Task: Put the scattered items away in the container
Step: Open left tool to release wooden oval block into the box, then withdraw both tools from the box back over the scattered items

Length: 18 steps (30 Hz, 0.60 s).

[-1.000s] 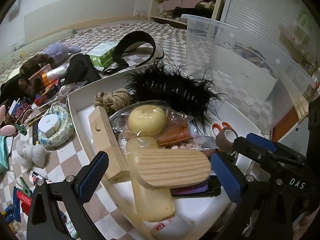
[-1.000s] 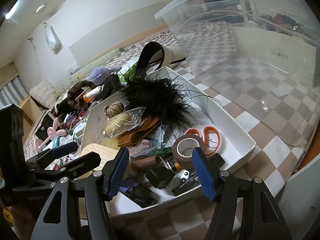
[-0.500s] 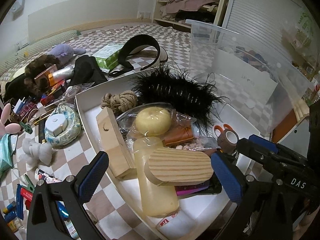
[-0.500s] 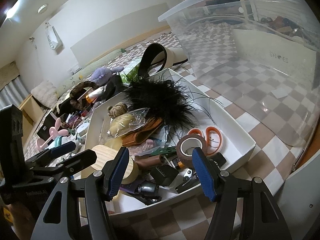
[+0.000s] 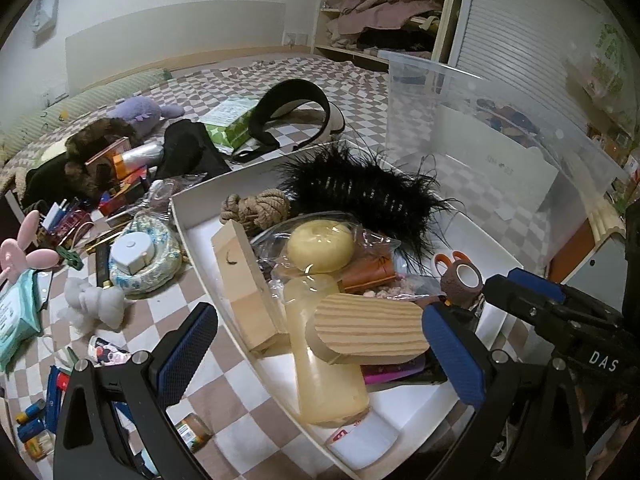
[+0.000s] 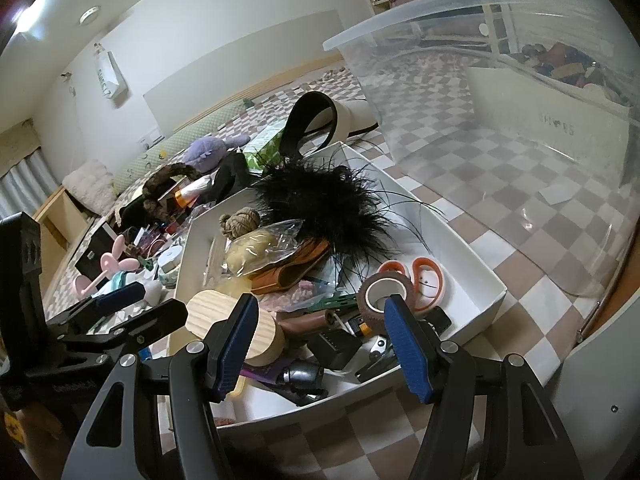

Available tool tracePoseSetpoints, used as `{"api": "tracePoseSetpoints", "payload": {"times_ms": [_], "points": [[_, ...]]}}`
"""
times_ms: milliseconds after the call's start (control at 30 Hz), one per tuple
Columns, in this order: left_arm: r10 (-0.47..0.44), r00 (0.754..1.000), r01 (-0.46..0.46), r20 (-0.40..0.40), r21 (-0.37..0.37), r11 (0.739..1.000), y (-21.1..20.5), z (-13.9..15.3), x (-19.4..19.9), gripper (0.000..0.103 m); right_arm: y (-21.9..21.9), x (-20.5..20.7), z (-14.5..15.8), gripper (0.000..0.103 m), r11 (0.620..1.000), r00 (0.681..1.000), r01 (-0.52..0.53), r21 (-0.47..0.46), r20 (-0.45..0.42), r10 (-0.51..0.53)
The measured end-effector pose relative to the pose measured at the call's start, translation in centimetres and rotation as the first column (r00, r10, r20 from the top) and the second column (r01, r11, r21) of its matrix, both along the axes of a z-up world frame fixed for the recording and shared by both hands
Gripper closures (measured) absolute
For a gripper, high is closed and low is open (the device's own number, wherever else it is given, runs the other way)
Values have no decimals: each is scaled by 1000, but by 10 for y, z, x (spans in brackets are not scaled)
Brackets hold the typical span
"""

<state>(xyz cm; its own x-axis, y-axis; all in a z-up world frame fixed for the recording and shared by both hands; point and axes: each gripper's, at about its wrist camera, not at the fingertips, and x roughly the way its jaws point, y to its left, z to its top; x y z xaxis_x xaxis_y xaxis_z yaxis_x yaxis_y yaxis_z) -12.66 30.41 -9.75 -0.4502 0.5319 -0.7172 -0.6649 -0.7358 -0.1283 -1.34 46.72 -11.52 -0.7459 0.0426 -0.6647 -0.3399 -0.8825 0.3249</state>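
Shelf unit [image 5: 384, 12] with clothes, wall panel [image 5: 176, 36], ceiling light [image 6: 90, 14]

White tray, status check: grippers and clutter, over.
Both grippers open, empty, left, right. Tray piled full. Wipes, cotton loose outside it.

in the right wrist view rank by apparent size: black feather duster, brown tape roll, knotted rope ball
1. Black feather duster, clearly the largest.
2. Brown tape roll.
3. Knotted rope ball. It looks only slightly smaller than the tape, and it lies farther from the camera, so their order is unsure.
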Motion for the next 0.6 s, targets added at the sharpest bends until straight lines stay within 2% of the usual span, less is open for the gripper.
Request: {"api": "tracePoseSetpoints", "payload": {"times_ms": [600], "points": [[99, 994, -98, -52, 20, 995, -64, 23, -6, 0, -38, -14, 16, 37, 998, 998, -61, 33, -11, 61]]}}
